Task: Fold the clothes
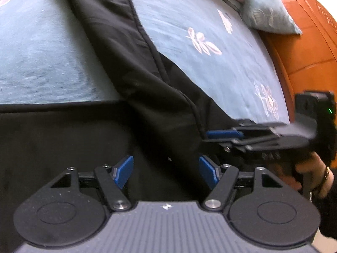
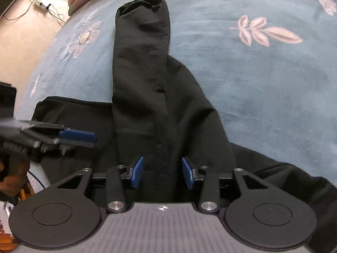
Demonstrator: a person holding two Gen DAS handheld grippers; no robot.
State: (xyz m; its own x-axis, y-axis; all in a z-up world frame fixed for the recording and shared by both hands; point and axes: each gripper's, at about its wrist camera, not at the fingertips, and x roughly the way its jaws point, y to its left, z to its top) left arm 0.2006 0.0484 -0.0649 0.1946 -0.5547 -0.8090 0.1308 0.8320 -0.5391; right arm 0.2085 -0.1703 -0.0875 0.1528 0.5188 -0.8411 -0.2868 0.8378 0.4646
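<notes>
A black long-sleeved garment (image 1: pixel 63 139) lies flat on the blue bedspread (image 1: pixel 42 52). One sleeve (image 2: pixel 141 63) is laid lengthwise over the body, its cuff at the far end. My left gripper (image 1: pixel 166 172) hovers open over the dark cloth, with nothing pressed between its blue pads. My right gripper (image 2: pixel 163 172) stands open above the near end of the sleeve; its pads flank the cloth but do not pinch it. Each gripper also shows in the other's view, from the side, by a blue pad (image 1: pixel 224 134) (image 2: pixel 76 136) close over the garment.
The bedspread (image 2: pixel 263 84) has pink flower prints. A bluish pillow (image 1: pixel 267 10) leans against an orange wooden headboard (image 1: pixel 305 48). A hand (image 1: pixel 311 175) holds the right gripper's handle. Beyond the bed's edge are bare floor and a power strip (image 2: pixel 41 6) with cables.
</notes>
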